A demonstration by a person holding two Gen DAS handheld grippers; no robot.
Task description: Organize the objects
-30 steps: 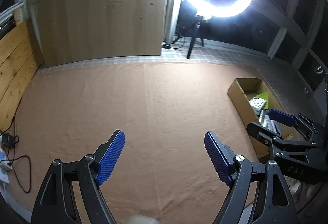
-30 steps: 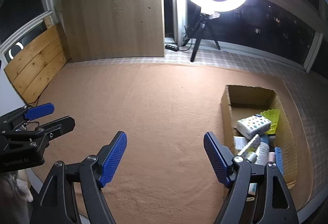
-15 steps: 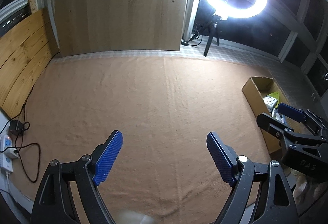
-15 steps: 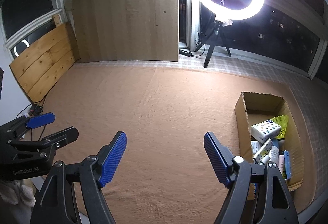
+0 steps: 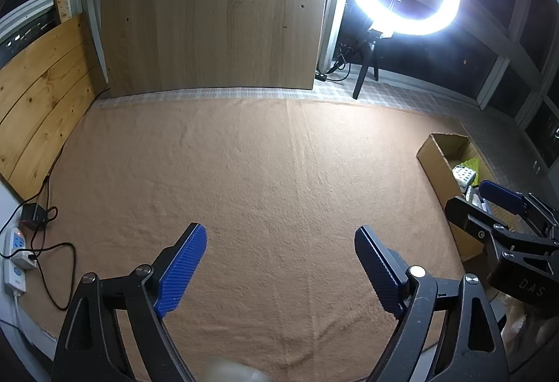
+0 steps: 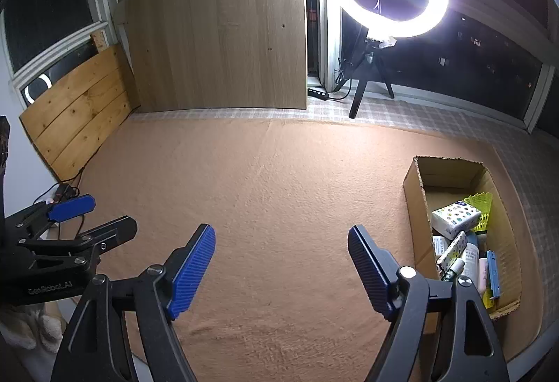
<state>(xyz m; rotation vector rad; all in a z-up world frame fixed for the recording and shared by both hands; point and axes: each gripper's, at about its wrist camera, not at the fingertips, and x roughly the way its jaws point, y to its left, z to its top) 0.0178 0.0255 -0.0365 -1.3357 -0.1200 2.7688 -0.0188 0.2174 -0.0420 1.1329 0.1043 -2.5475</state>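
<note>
Right wrist view: box [image 6: 415, 207] sits just right of my right gripper [image 6: 281, 272], long axis running away; both grippers wide, empty.

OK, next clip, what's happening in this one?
A person holds two handheld grippers over a brown cloth-covered surface, tidying loose items. Both the left gripper and the right gripper are open with nothing between their fingers. The items, among them a dotted tissue pack, a yellow shuttlecock and small bottles, all lie in the cardboard box at the right. Nothing loose shows on the cloth, so the sorting looks done or nearly so.
</note>
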